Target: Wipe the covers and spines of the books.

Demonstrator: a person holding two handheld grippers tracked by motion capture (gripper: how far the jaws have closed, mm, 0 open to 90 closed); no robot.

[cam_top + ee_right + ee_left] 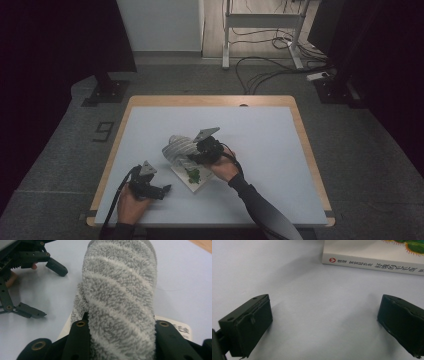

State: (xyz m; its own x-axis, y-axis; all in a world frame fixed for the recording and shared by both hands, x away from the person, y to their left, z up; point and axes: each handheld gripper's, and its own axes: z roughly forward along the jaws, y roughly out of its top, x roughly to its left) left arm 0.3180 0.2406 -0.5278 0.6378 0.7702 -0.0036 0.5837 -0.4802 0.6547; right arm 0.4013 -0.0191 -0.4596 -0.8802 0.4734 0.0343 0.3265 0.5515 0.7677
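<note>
A fluffy grey cloth with pale stripes (178, 147) hangs lifted over a white book (194, 179) with a green picture on its cover. My right gripper (194, 157) is shut on the cloth, and in the right gripper view the cloth (120, 290) bulges up between the two jaws (122, 342). A corner of the book (180, 329) shows beneath it. My left gripper (161, 190) rests low near the table's front left. Its jaws stand open (324, 322) with bare table between them, pointing at the book's spine (372, 263).
The pale table top (260, 145) has a wooden rim (306, 145). Seen from the right gripper view, the left gripper (48, 290) sits open just left of the cloth. Beyond the table are floor cables (265, 75) and a stand's legs (226, 55).
</note>
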